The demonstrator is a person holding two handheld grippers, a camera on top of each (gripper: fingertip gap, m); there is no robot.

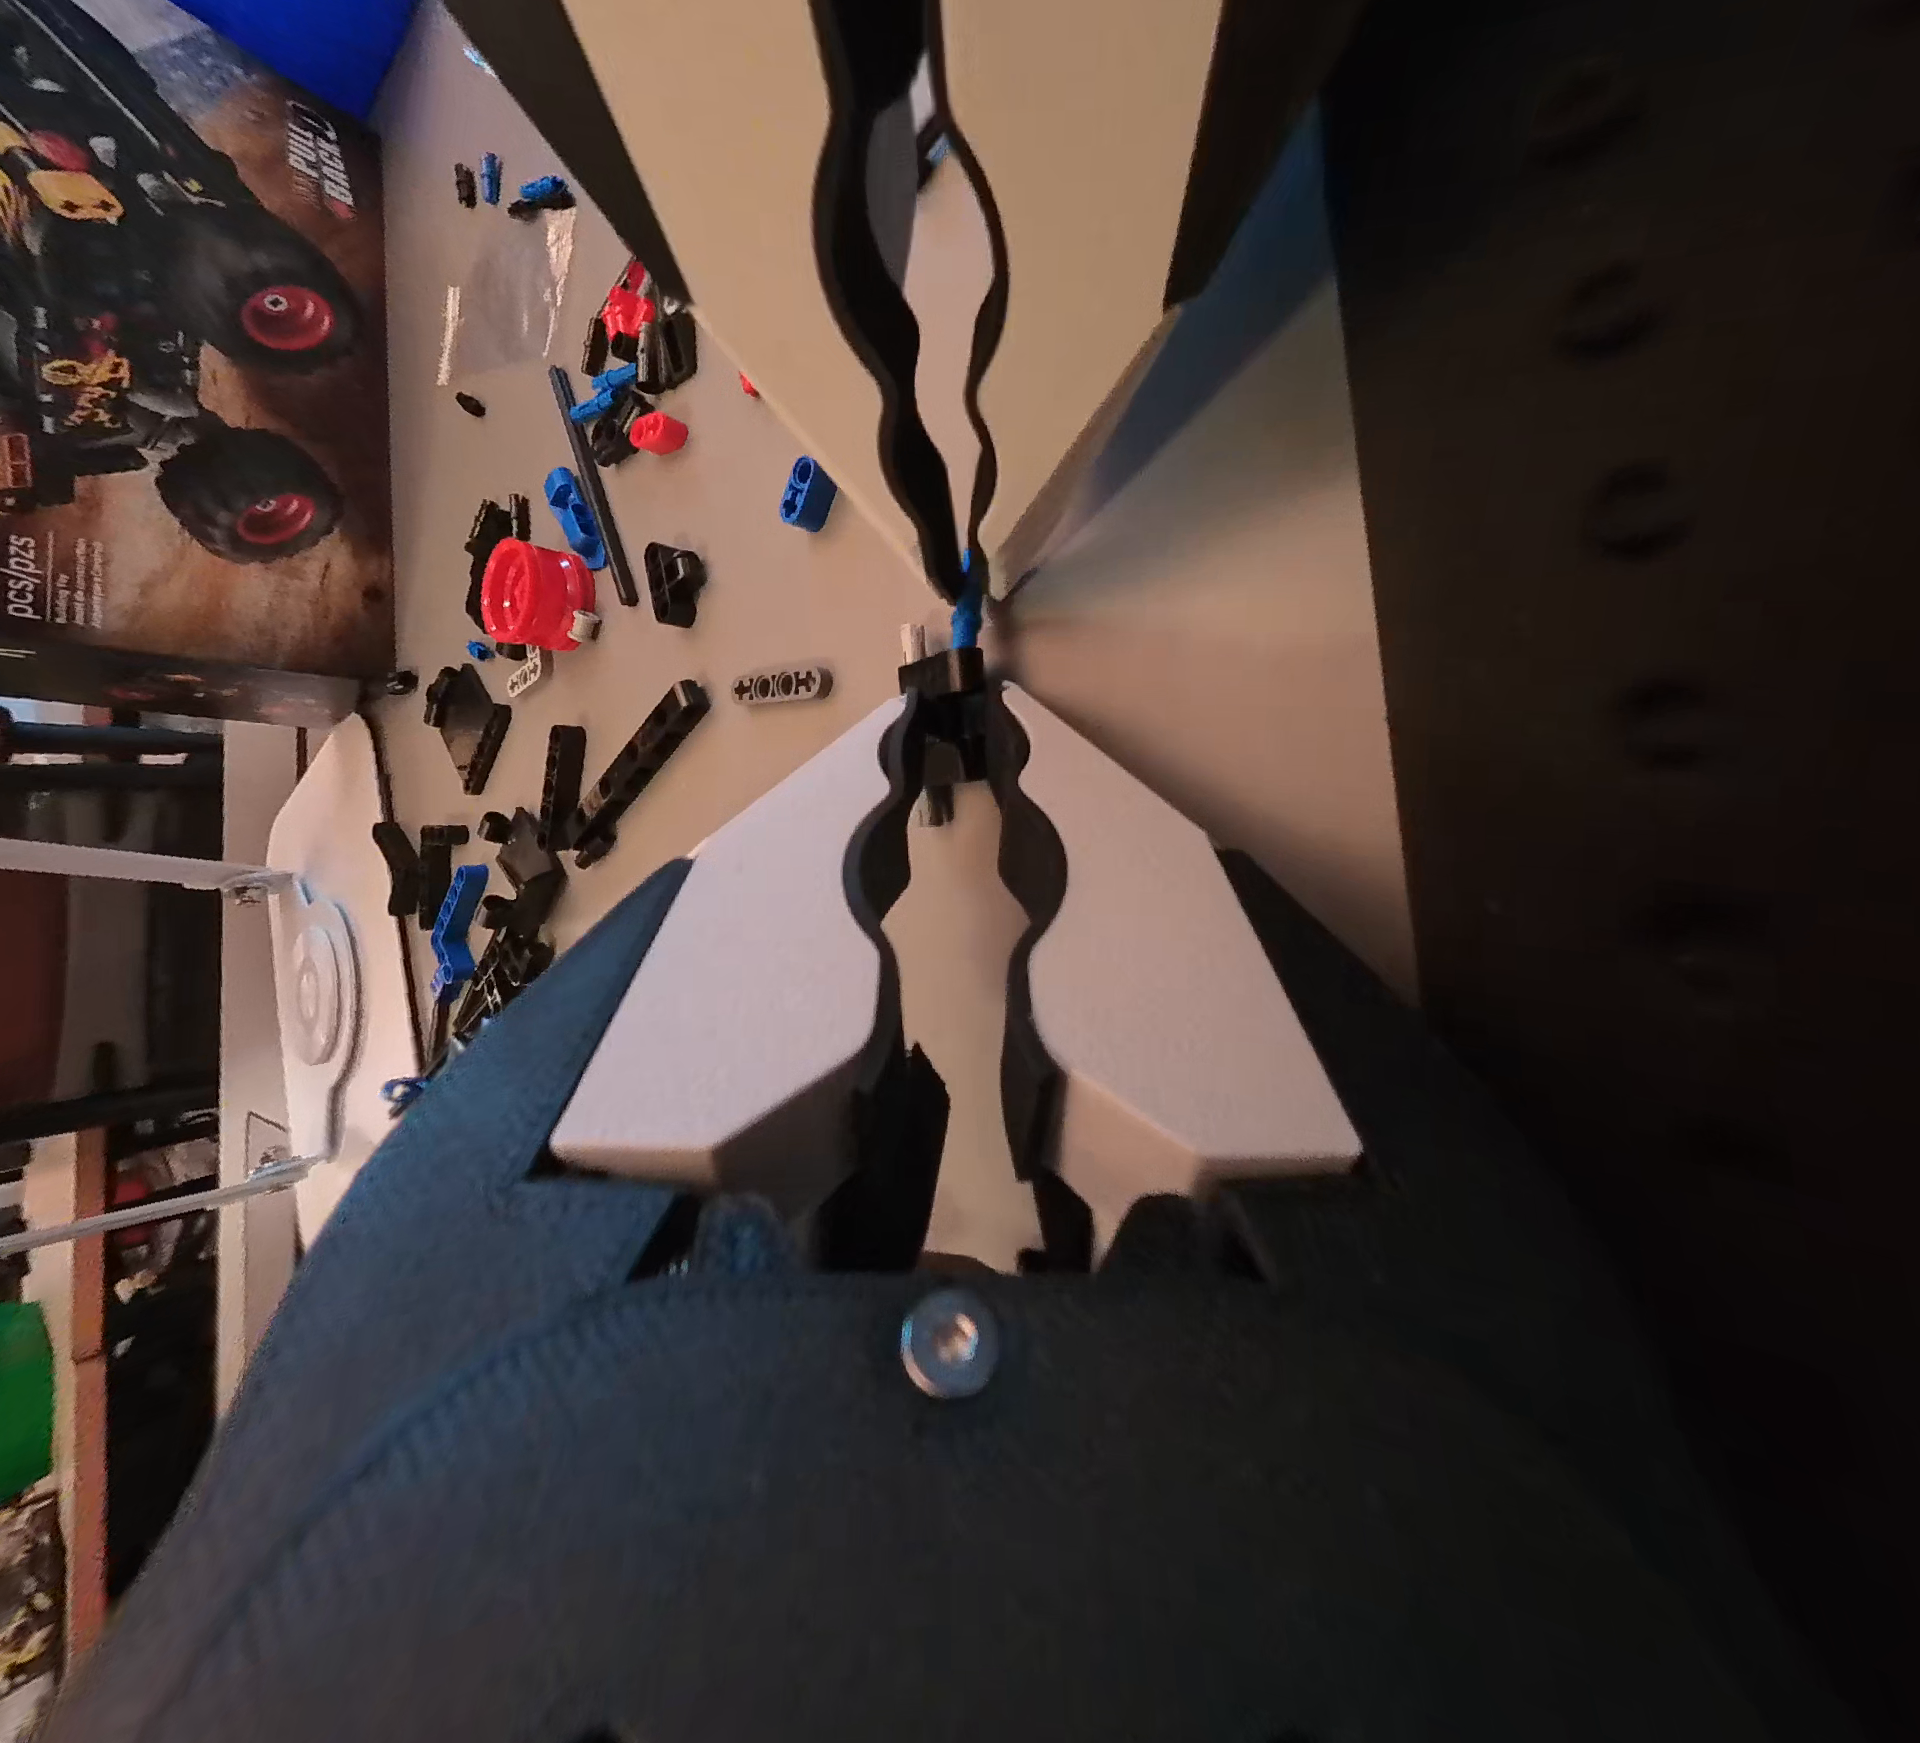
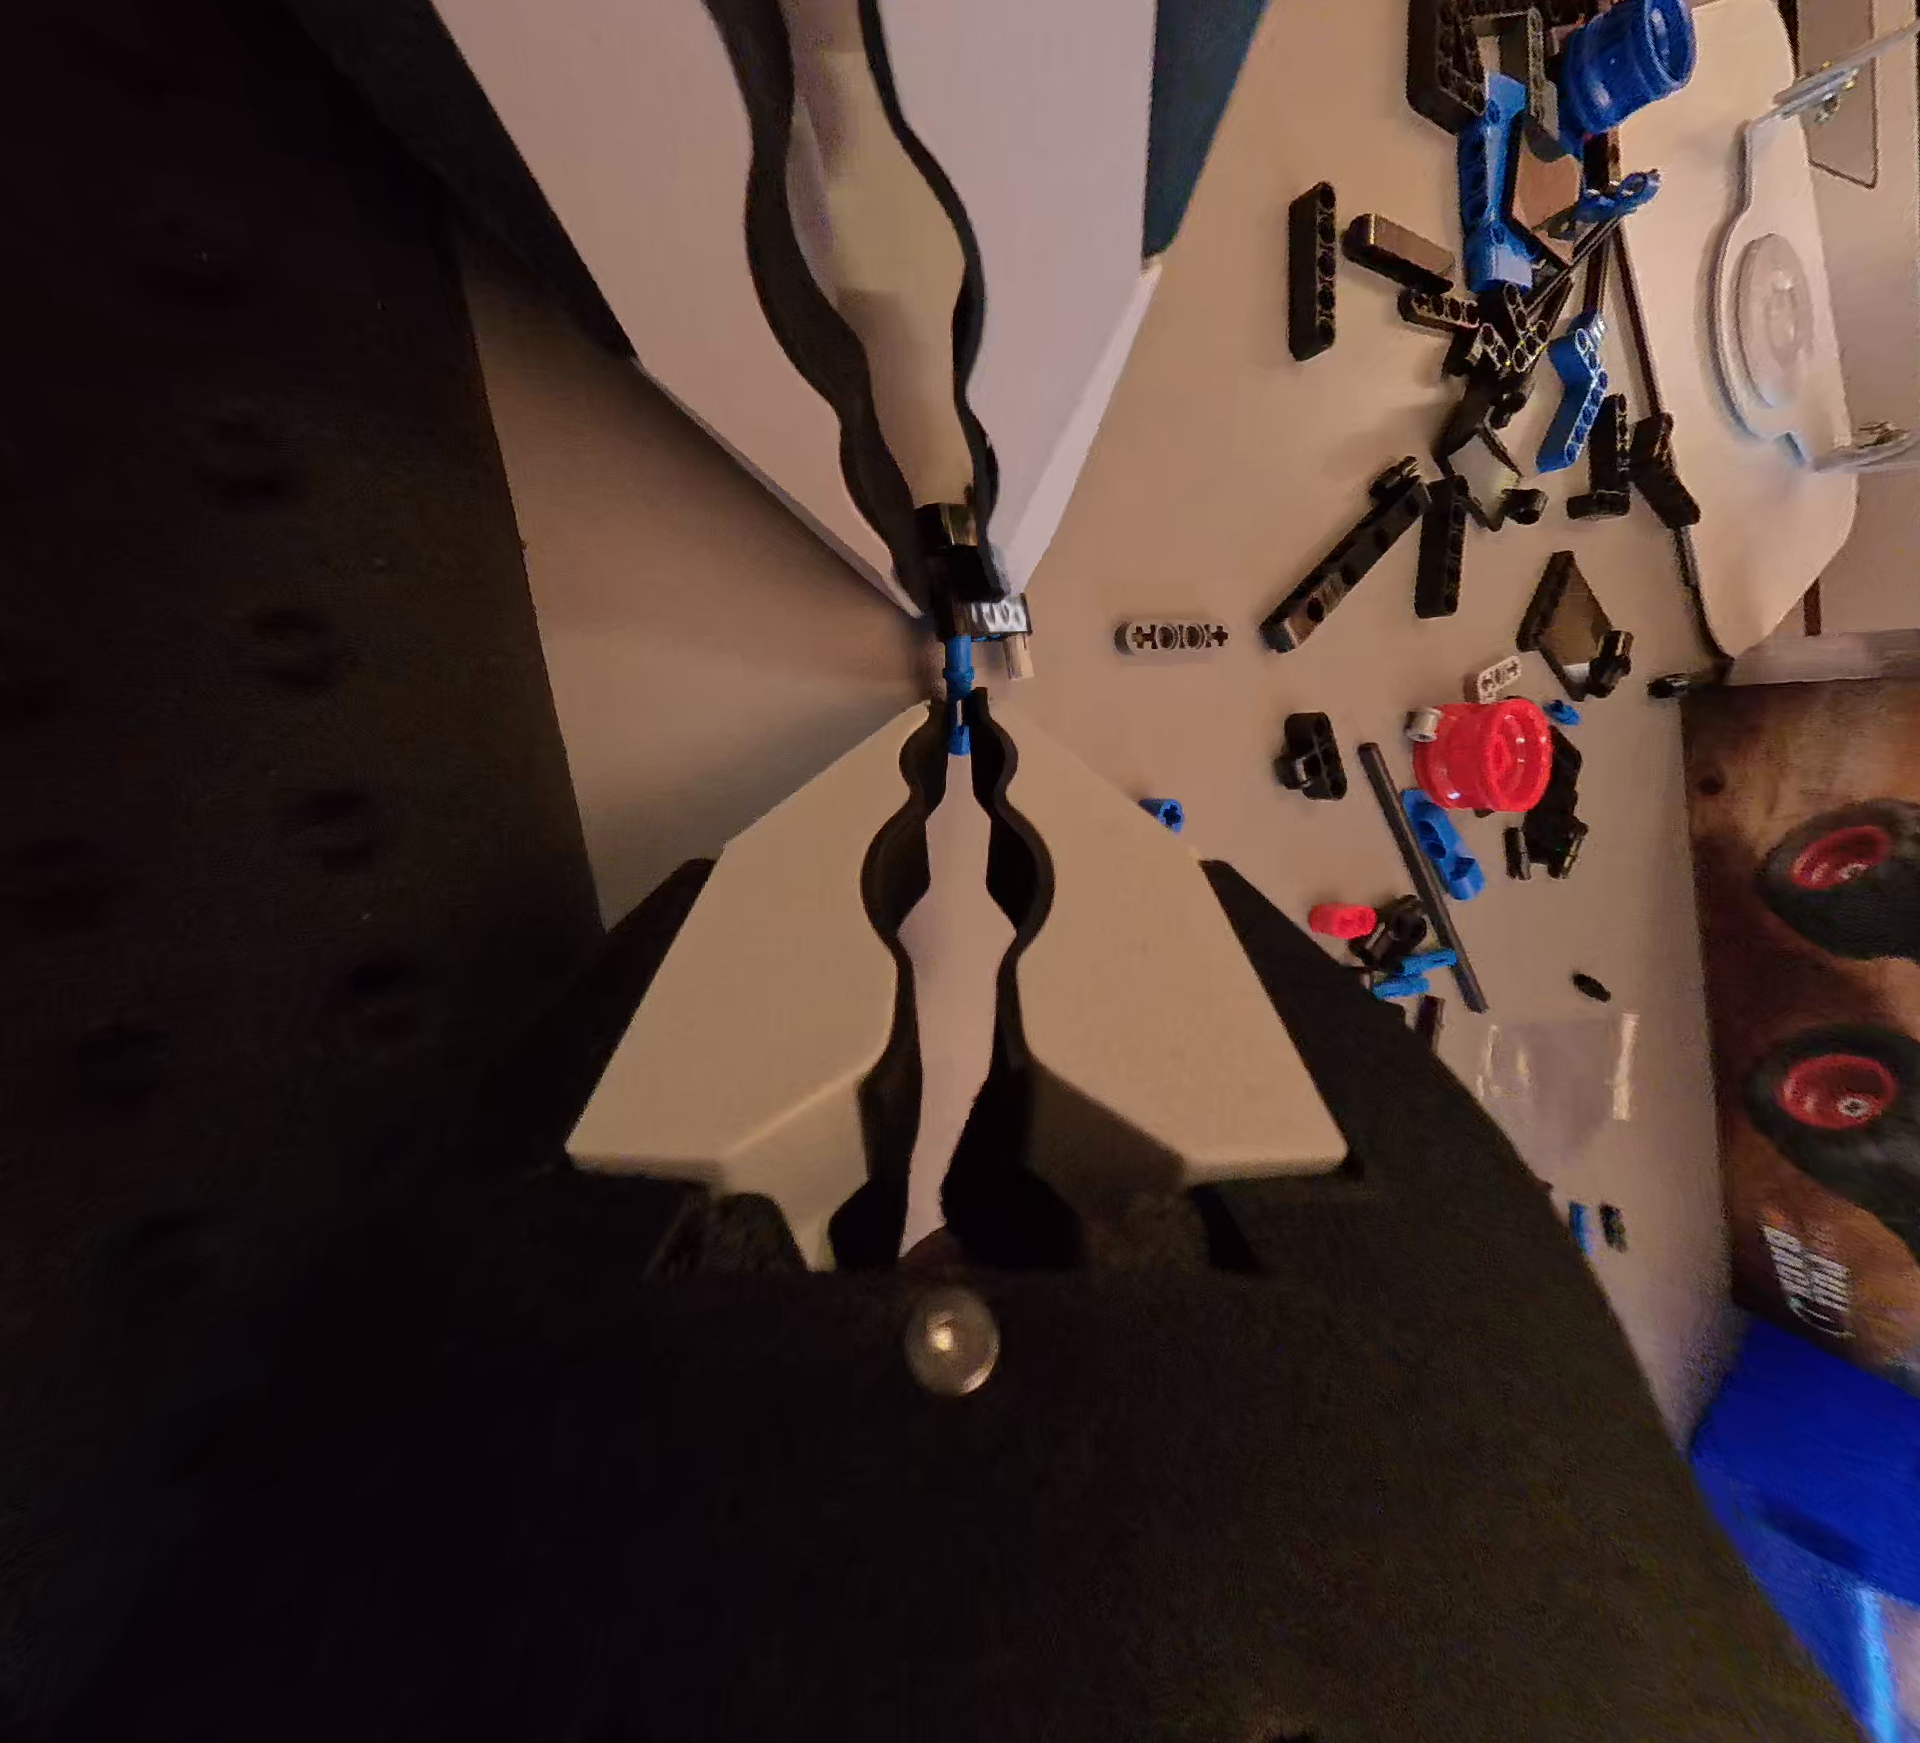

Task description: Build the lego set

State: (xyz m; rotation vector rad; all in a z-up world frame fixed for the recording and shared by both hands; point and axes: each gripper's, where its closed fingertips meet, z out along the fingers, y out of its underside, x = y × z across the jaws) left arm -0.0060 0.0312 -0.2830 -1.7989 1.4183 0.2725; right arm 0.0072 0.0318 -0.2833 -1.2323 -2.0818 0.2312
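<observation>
The black piece (image 1: 940, 706) sits partly buried between the left claw (image 1: 951, 737) tips, so its shape cannot be told. The blue pin (image 2: 958, 691) runs into the right claw (image 2: 961, 737), its far end hidden. At the bench (image 2: 1195, 467) edge, the box (image 1: 177, 405) is cut off by the frame. A blurred blue object (image 2: 1818, 1485) stays unidentifiable.

Home hobby table (image 1: 436, 135): toy box (image 1: 187, 363), shelving (image 1: 114, 862) behind.
</observation>
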